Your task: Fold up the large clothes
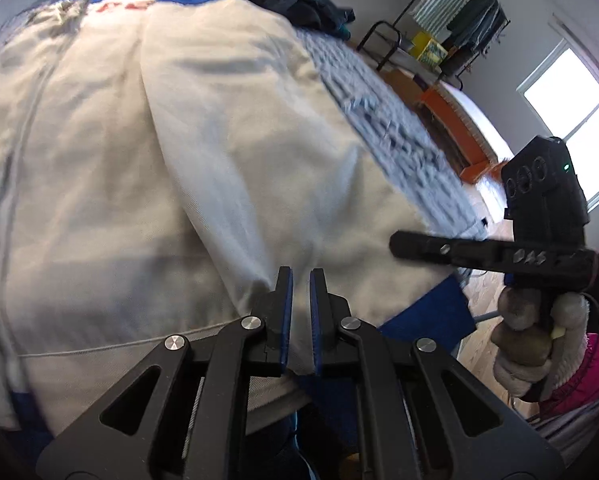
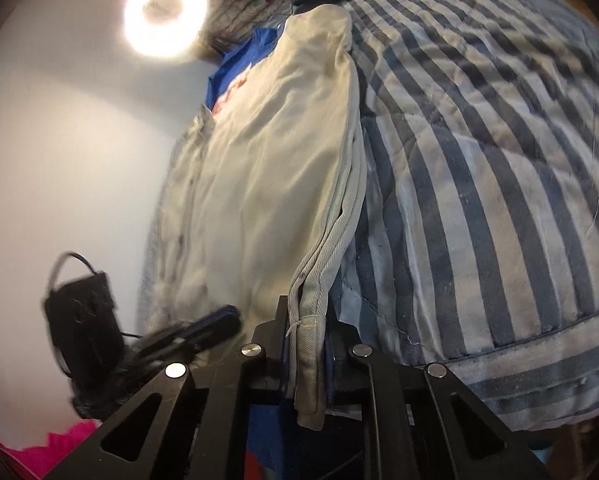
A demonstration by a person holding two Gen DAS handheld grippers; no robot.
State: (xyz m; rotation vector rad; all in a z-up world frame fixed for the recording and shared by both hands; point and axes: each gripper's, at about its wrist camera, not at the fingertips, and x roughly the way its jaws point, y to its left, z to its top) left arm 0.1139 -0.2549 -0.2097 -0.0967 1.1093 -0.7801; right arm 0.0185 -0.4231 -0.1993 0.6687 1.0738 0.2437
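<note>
Right hand-held gripper (image 2: 307,320) clamps beige garment (image 2: 275,184) edge; left hand-held gripper (image 1: 301,280) nearly closed.
</note>
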